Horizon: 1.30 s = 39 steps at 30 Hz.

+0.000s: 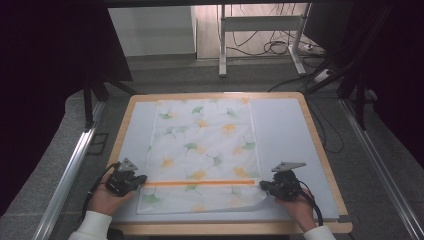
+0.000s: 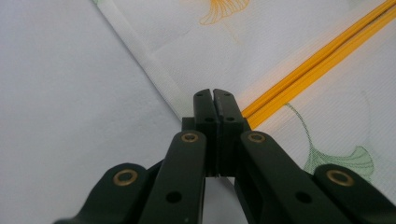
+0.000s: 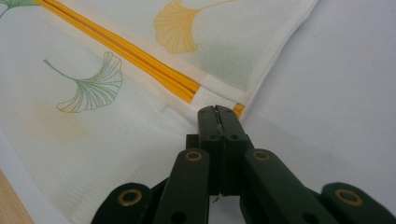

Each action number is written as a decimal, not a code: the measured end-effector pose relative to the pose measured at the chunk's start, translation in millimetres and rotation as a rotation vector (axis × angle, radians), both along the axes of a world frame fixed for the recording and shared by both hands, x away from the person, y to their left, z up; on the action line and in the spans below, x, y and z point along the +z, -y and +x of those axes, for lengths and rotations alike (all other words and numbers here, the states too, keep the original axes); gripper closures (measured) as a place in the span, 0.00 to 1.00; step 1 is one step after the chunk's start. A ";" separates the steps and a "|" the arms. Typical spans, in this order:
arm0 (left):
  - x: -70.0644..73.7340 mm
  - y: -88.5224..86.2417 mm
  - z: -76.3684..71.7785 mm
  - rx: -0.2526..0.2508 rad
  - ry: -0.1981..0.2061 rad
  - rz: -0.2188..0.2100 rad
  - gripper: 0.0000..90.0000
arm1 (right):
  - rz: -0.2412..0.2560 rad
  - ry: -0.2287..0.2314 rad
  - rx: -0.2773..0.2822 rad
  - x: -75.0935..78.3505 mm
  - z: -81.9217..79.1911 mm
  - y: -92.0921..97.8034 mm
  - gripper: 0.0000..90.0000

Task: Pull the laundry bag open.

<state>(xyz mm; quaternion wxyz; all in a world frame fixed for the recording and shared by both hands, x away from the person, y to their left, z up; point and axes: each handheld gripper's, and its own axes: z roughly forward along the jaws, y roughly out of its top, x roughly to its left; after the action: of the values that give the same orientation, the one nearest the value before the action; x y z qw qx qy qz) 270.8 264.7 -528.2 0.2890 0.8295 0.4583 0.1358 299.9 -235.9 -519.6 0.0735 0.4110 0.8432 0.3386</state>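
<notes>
High view: white cloth (image 1: 205, 150) printed with green and orange ginkgo leaves, spread flat on a pale mat (image 1: 285, 135) over a wooden table (image 1: 320, 150), reaching from twelve o'clock down to six o'clock. Orange band (image 1: 200, 183) crossing the cloth from nine to three o'clock, near its six o'clock end. Left gripper (image 1: 142, 178) at the nine o'clock end of the band, held by the left hand (image 1: 107, 200). Right gripper (image 1: 263, 186) at the three o'clock end, held by the right hand (image 1: 297, 205). Near corner of the cloth at five o'clock slightly lifted and curled.

Left gripper view: jaws pressed together, tips at the hemmed cloth edge (image 2: 159, 79) right where the orange band (image 2: 317, 56) ends, running off toward two o'clock. Cannot tell whether any fabric is pinched between them.

Right gripper view: jaws likewise closed tight, tips touching the cloth's side edge (image 3: 275, 60) beside the end of the orange band (image 3: 140, 60), stretching away toward ten o'clock. Cannot tell whether fabric is caught.
</notes>
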 end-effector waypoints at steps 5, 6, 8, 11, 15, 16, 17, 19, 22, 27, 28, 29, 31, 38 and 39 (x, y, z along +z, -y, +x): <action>-0.7 2.4 -0.5 0.004 0.013 0.007 1.00 | -0.002 0.000 0.000 0.2 -0.2 -0.3 0.99; -0.8 2.9 -0.5 0.005 0.017 0.009 1.00 | -0.003 0.001 0.000 0.3 -0.3 -0.3 0.99; -1.4 4.7 -0.8 0.015 0.049 0.017 1.00 | -0.003 0.004 0.002 0.4 -0.7 -0.4 0.99; -0.2 7.4 -2.7 0.043 0.113 0.072 0.92 | -0.006 0.009 0.003 0.6 -1.0 -0.7 0.99; 1.6 5.6 -3.3 0.047 0.129 0.013 0.84 | 0.004 0.010 0.010 0.5 -0.5 0.7 0.99; 2.2 4.9 -3.3 0.046 0.129 -0.004 0.81 | 0.009 0.007 0.006 0.9 -0.8 1.0 0.99; 3.5 3.8 -3.3 0.048 0.134 -0.033 0.79 | 0.013 0.009 0.008 1.1 -1.0 1.4 0.99; 7.3 2.4 -4.0 0.053 0.154 -0.092 0.76 | 0.034 0.028 0.015 3.9 -2.1 3.1 0.97; 11.7 2.9 -5.8 0.059 0.183 -0.141 0.65 | 0.056 0.067 0.015 8.8 -4.6 4.0 0.89; 14.6 9.5 -7.7 0.061 0.209 -0.137 0.50 | 0.073 0.118 0.026 11.8 -6.0 2.4 0.78; 14.8 11.0 -7.8 0.058 0.209 -0.138 0.48 | 0.082 0.130 0.029 13.2 -6.5 1.8 0.75; 15.0 12.8 -8.2 0.052 0.213 -0.135 0.47 | 0.088 0.136 0.029 14.2 -7.0 1.4 0.72; 16.0 16.5 -9.2 0.044 0.224 -0.138 0.44 | 0.104 0.151 0.026 17.0 -8.7 0.7 0.69; 19.0 15.8 -19.0 0.044 0.275 -0.139 0.36 | 0.112 0.240 0.010 26.2 -14.9 10.8 0.54; 18.6 14.7 -19.4 0.053 0.278 -0.138 0.36 | 0.121 0.247 0.002 26.9 -15.3 14.6 0.53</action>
<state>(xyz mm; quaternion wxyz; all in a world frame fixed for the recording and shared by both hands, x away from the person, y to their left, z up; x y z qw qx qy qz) 251.4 249.9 -509.7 0.4022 0.7686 0.4436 0.2252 284.6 -250.5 -492.7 0.1515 0.3689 0.8063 0.4369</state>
